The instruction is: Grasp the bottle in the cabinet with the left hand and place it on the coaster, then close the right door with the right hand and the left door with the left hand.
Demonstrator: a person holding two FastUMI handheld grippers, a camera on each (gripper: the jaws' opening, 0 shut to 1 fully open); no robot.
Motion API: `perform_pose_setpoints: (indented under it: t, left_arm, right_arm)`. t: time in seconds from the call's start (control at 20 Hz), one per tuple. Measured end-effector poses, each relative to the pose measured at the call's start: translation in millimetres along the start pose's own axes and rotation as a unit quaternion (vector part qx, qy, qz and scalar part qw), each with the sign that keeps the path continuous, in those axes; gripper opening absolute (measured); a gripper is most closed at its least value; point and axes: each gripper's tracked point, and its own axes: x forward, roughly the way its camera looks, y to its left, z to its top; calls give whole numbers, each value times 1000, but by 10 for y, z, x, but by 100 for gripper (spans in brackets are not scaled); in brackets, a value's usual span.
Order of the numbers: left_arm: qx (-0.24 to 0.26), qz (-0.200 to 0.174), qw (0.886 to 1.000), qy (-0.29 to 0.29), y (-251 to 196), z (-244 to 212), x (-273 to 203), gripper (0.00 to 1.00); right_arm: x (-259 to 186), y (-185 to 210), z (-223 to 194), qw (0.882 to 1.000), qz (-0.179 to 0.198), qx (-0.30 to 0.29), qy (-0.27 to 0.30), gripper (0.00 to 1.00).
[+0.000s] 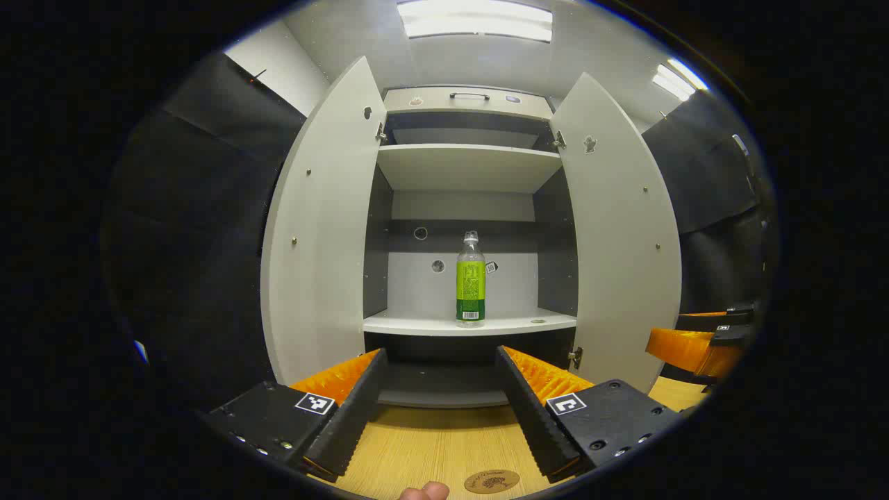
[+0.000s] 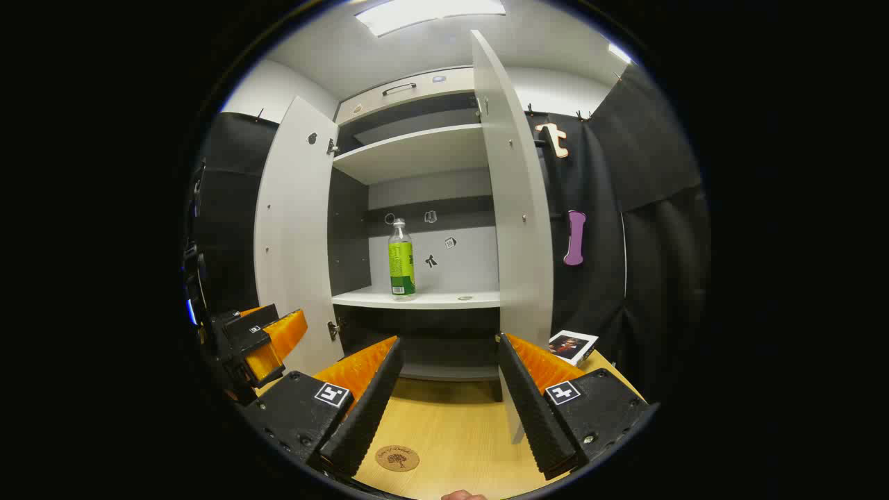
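The left gripper [image 1: 439, 389] is hovering over the light wooden table [image 1: 430, 444], jaws standing wide and empty. The clear plastic bottle with the green label [image 1: 470, 278] is standing upright on the white cabinet shelf [image 1: 514, 323], dead ahead and far, between both open white doors. The right gripper [image 2: 448, 389] is waiting likewise wide, with the bottle lying left of its line. The left gripper appears better placed. The round brown coaster [image 1: 492, 480] is lying near.

Bright ceiling panels [image 1: 475, 19] overhead (slightly blown out); sharp focus, heavy fisheye bending at edges.
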Motion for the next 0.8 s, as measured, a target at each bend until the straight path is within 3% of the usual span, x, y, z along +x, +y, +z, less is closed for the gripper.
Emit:
perform_pose_setpoints:
  t: [0.55, 0.6, 0.8]
  left_arm:
    - [3, 10, 1000, -1, 50, 37, -40, 95]
    - [3, 12, 1000, -1, 57, 45, -43, 99]
    - [6, 10, 1000, 1, 43, 53, -28, 95]
  right_arm:
    - [7, 64, -22, 1000, 13, 6, 2, 84]
    - [-1, 77, -15, 1000, 15, 5, 1, 84]
    - [-34, 70, -33, 1000, 18, -3, 4, 84]
